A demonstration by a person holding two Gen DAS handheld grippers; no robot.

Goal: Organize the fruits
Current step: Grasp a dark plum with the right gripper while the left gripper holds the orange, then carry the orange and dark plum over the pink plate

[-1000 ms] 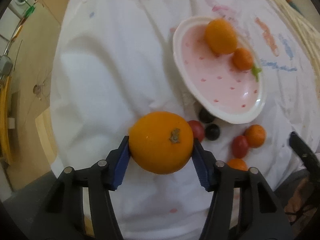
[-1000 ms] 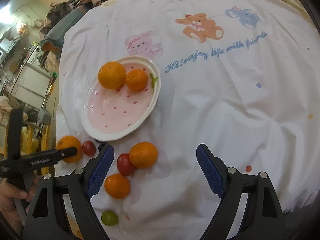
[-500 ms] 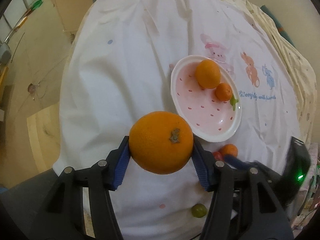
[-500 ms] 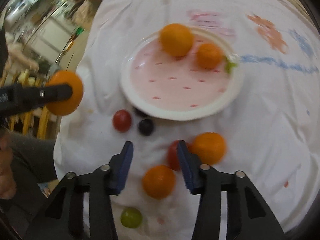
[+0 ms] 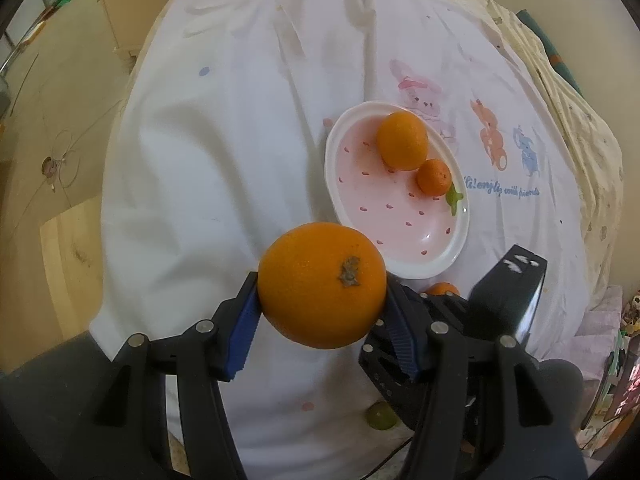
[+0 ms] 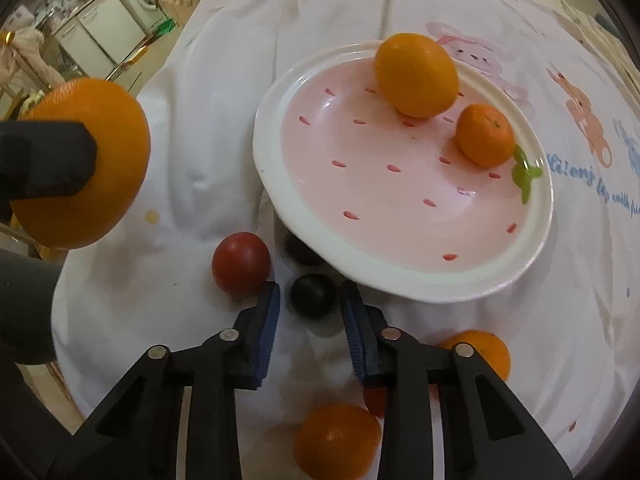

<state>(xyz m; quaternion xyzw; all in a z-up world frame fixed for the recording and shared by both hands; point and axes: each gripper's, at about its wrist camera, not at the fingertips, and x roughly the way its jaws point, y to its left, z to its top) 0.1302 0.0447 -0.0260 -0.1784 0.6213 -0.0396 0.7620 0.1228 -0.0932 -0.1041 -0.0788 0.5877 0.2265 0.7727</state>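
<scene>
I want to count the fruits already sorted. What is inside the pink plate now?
Inside the pink plate lie one large orange and one small mandarin, near its far rim. The rest is bare. A dark fruit is half hidden under its near rim.

A white cloth (image 5: 240,152) covers the bench, printed with a pink bunny (image 5: 418,90), an orange bear (image 5: 490,132), a blue elephant (image 5: 526,154) and a line of blue lettering (image 5: 504,190) toward its far right. Beyond its left edge lie tan floor (image 5: 60,128) and white cabinets (image 6: 92,36).
</scene>
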